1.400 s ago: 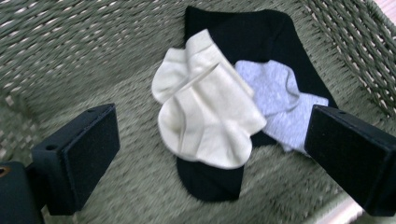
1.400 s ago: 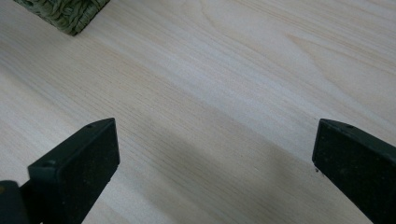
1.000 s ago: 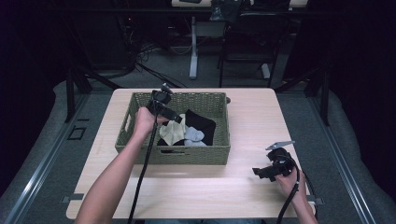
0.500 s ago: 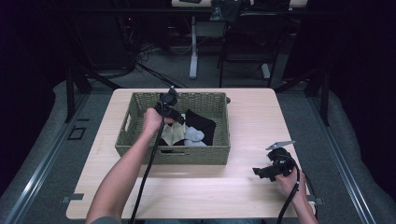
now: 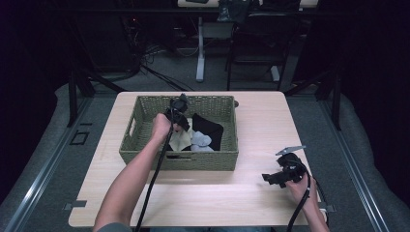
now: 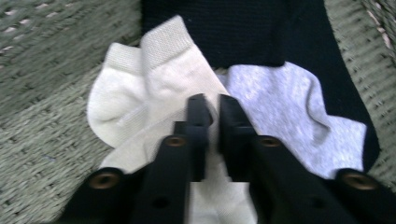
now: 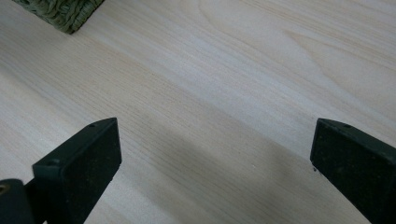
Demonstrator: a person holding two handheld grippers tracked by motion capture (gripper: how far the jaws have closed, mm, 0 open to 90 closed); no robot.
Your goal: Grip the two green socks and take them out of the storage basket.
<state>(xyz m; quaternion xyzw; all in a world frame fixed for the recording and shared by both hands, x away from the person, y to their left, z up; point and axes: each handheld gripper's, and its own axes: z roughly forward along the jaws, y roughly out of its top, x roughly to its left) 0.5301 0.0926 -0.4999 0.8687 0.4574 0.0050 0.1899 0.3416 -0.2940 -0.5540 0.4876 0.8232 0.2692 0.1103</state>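
A: Where's the left claw [image 6: 209,105]?

B: Down inside the woven basket [image 5: 145,150], which sits on the left half of the desk [image 5: 261,121] toward the far edge. Its jaws have just been closing and now pinch a fold of the cream sock [image 6: 154,79] between them.

A: And what lies around that sock?

B: In the left gripper view a grey sock [image 6: 285,102] touches it on the right, and a black cloth [image 6: 243,28] lies beyond and under both. Bare wicker floor shows on the sock's left. From the high view the pile sits in the middle of the basket, toward its near wall, with open floor over by the left wall.

A: The other hand?

B: The right claw [image 5: 271,178] rests near the desk's near right corner, well apart from the basket, its jaws spread wide with nothing between them. In the right gripper view bare wood runs ahead, and a basket corner [image 7: 60,14] shows at the top left.

A: Room to move?

B: The near strip of the desk in front of the basket is bare, and so is the right half beyond the right claw, out to the far right corner.
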